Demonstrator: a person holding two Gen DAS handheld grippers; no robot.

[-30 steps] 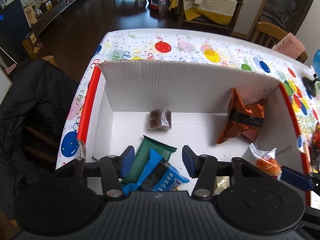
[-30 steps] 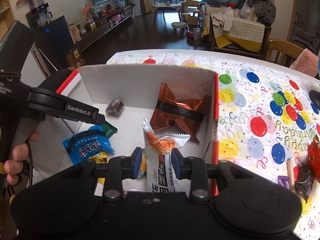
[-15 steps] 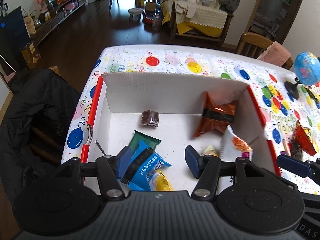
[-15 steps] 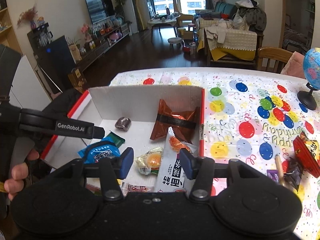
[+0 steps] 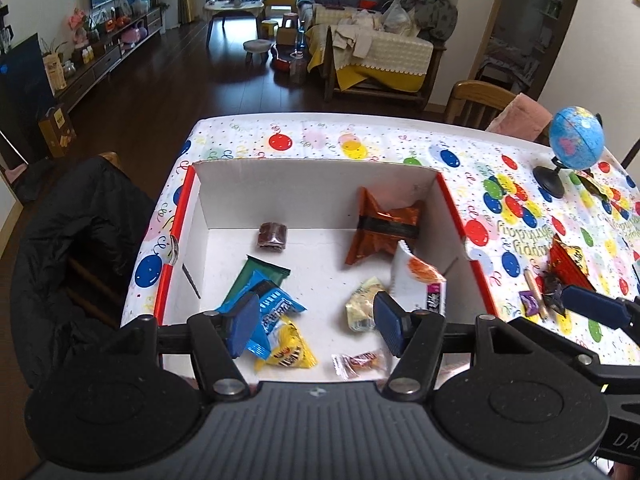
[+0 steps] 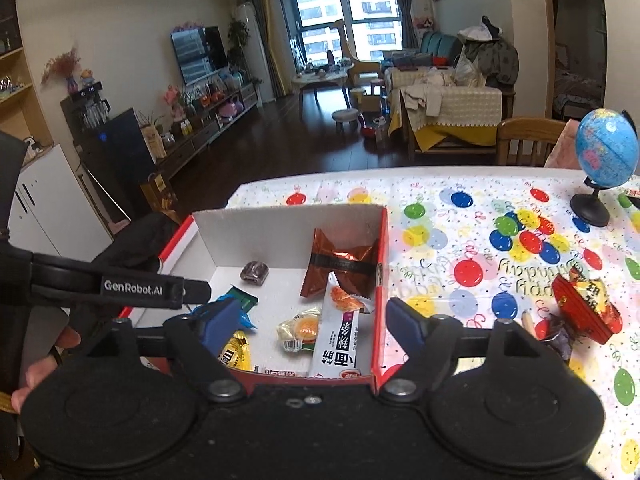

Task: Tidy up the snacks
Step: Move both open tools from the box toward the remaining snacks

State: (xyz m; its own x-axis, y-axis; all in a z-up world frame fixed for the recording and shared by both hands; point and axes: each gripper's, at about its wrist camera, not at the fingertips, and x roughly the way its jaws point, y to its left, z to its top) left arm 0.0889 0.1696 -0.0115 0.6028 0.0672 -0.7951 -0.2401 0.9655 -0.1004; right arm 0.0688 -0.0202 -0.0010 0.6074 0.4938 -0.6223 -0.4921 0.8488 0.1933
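A white cardboard box with red edges (image 5: 320, 188) (image 6: 280, 220) stands on the party tablecloth. It holds several snacks: an orange-brown packet (image 5: 384, 228) (image 6: 340, 264), a white packet with an orange picture (image 5: 416, 280) (image 6: 340, 332) leaning on the right wall, a blue packet (image 5: 276, 308), a green packet (image 5: 256, 280), a yellow packet (image 5: 286, 350), a small brown sweet (image 5: 273, 235). My left gripper (image 5: 314, 324) is open and empty above the box's near side. My right gripper (image 6: 312, 324) is open and empty above the box's near right corner.
Outside the box, right of it, lie a red packet (image 5: 568, 264) (image 6: 586, 304), a dark wrapper (image 6: 558, 336) and small sweets (image 5: 530, 300). A small globe (image 5: 574, 144) (image 6: 604, 160) stands at the back right. A black jacket (image 5: 72, 240) hangs on a chair at the left.
My right gripper has opened and let go of the white packet, which now leans in the box. Both grippers have pulled back and up from the box.
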